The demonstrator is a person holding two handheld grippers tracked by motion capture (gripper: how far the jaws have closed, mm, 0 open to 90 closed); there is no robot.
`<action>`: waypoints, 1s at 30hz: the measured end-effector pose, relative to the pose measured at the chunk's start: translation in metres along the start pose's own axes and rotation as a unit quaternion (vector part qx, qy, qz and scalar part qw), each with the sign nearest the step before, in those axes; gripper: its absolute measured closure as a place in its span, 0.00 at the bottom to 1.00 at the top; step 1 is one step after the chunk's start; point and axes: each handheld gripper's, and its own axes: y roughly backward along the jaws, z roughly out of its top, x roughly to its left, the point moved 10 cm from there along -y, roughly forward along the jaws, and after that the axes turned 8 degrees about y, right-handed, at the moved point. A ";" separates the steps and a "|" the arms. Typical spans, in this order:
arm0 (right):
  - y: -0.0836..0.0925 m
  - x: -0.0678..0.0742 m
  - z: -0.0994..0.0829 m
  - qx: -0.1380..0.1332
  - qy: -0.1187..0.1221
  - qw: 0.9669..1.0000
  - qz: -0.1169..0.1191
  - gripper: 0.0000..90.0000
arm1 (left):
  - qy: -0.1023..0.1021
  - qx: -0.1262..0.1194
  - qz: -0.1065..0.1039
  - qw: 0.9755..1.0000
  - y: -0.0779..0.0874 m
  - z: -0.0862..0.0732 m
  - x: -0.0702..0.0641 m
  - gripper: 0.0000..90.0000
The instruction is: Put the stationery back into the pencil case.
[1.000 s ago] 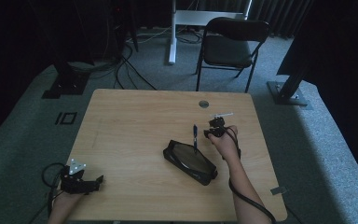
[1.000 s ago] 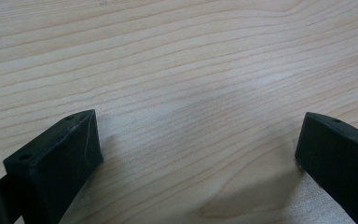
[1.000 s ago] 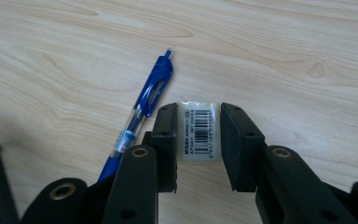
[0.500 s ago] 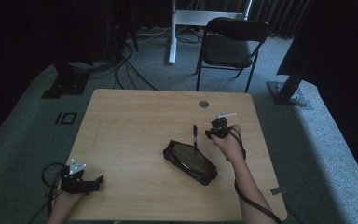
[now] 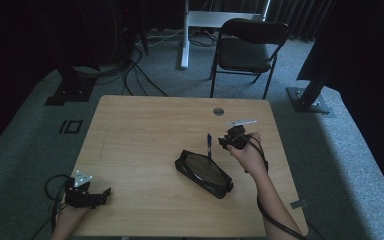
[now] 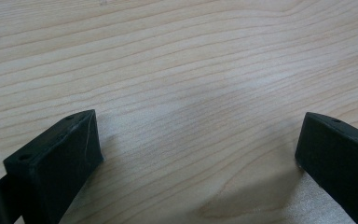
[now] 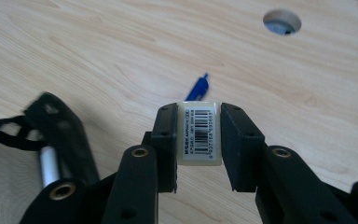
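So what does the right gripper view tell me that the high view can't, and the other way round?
The right gripper view adds the barcode label on the small white block, probably an eraser, clamped in the right gripper, and a white item inside the black pouch. The high view adds the left gripper at the table's near left corner, and the black chair. Both share the blue pen, the pouch and the table's round hole.

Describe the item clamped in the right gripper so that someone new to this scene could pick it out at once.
On the wooden table, right of the black pouch, find the right gripper. Its jaws pinch a small pale block, apart from the blue pen. Its barcode label marks it out.
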 end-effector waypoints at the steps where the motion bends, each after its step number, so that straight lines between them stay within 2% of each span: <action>1: 0.003 0.002 0.002 0.000 0.004 1.000 0.001 0.75 | 0.000 0.000 0.000 1.000 0.000 0.000 0.000 0.00; 7: 0.015 0.015 0.010 -0.013 0.024 1.000 0.014 0.75 | 0.000 0.000 0.000 1.000 0.000 0.000 0.000 0.00; 8: 0.020 0.021 0.013 -0.018 0.032 0.999 0.019 0.75 | 0.000 0.000 0.000 1.000 0.000 0.000 0.000 0.00; 16: 0.033 0.042 0.019 -0.035 0.057 0.997 0.047 0.75 | -0.001 0.000 0.000 1.000 0.000 0.000 0.000 0.00; 21: 0.041 0.052 0.024 -0.043 0.070 0.995 0.054 0.75 | -0.001 0.000 0.000 1.000 0.000 0.000 0.000 0.00; 23: 0.046 0.059 0.027 -0.049 0.082 0.994 0.058 0.75 | -0.001 0.000 0.000 1.000 0.000 0.000 0.000 0.00; 30: 0.053 0.077 0.030 -0.057 0.102 0.990 0.081 0.75 | -0.001 0.000 0.000 1.000 0.000 0.000 0.000 0.00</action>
